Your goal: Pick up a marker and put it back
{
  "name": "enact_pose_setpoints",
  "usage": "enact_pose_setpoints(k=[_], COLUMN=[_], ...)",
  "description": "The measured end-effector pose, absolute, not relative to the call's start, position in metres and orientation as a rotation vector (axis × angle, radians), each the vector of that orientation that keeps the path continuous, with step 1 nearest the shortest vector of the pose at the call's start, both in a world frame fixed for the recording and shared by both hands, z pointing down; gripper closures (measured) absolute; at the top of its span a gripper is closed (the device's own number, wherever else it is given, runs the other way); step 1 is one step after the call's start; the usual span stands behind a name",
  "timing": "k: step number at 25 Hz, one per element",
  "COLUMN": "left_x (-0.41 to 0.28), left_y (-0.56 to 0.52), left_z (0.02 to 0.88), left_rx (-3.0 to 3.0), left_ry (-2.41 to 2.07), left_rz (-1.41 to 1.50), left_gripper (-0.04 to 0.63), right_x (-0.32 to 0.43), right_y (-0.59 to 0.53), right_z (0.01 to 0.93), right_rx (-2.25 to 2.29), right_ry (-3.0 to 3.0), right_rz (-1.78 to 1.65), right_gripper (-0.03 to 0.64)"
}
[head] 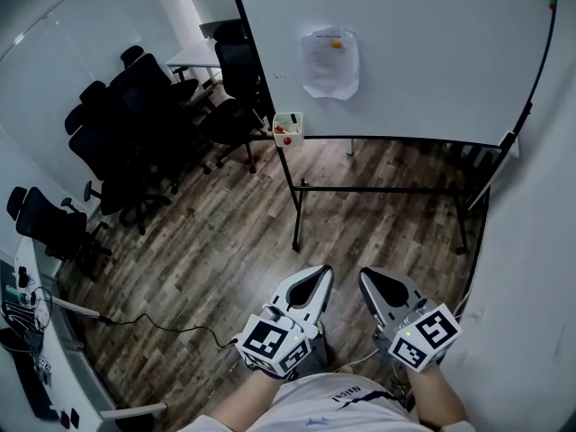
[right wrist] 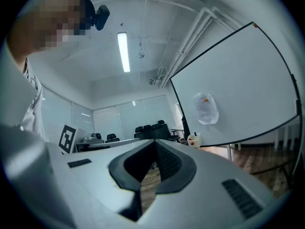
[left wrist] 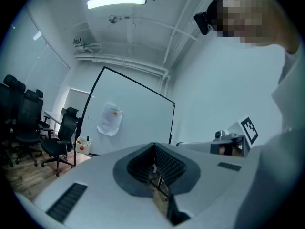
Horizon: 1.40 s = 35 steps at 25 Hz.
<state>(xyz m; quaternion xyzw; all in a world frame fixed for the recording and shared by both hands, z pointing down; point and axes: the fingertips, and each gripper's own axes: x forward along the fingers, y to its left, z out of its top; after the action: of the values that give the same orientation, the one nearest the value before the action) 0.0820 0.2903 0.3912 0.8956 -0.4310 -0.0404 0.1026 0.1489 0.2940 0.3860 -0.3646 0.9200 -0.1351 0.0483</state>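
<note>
A small white holder point(head: 288, 129) hangs at the lower left corner of the whiteboard point(head: 405, 52). A dark marker point(left wrist: 87, 138) stands in it beside a red object. The holder also shows in the right gripper view point(right wrist: 193, 140), far off. My left gripper point(head: 319, 275) and right gripper point(head: 366, 277) are held low, close to the person's body and side by side, a long way from the holder. Both point toward the board's stand. The jaws of each are shut with nothing between them, as the left gripper point(left wrist: 154, 146) and right gripper point(right wrist: 155, 143) show in their own views.
The whiteboard stands on a black frame point(head: 297, 214) over a wood floor, with a sheet of paper point(head: 329, 61) stuck to it. Several black office chairs point(head: 135, 124) crowd the left. A cable point(head: 162, 327) runs across the floor from a desk point(head: 27, 331) at the left edge.
</note>
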Motion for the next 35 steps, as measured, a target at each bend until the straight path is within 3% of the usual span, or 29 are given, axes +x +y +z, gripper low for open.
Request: enact_pose_setpoints(k=[16,35], left_x=[-0.005,-0.034], left_y=[0.11,-0.068], left_z=[0.404,0.433], left_rx=[2.673,2.579], left_ry=[-1.253,-1.411], left_rz=[-0.112,-0.094], left_gripper=[0.584,0.583], right_x=[0.065,0.022], right_y=[0.122,-0.077], right_z=[0.398,0.431], right_rx=[-1.216,-1.015], right_ry=[2.799,2.993], right_rz=[-0.424,-0.443], right_gripper=[0.604,0.603])
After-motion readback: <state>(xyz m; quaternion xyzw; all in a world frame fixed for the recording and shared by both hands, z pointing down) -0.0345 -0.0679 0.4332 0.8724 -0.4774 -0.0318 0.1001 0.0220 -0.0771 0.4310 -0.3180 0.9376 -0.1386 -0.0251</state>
